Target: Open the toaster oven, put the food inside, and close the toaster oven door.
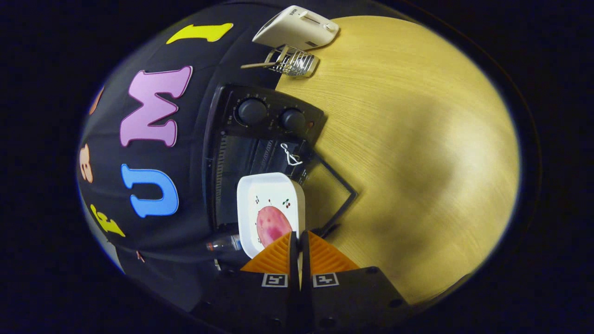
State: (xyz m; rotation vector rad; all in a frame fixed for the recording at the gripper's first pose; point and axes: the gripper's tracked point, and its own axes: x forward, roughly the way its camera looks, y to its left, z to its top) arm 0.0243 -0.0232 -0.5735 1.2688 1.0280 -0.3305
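A black toaster oven (232, 153) with two knobs stands on the wooden table (417, 139), seen tilted sideways. Its glass door (332, 188) is folded down open, showing the dark inside. My gripper (299, 235) is shut on the rim of a white square plate (269, 192), the edge pinched between both fingers. On that plate lies a round pink piece of food (272, 225), just ahead of the fingertips. I hold the plate in front of the oven's opening, above the lowered door.
Beyond the oven a white pop-up toaster (297, 28) sits with a small wire rack (293, 62) in front of it. A clear bottle (222, 243) lies beside the oven near the plate. Black cloth wall stands behind the oven.
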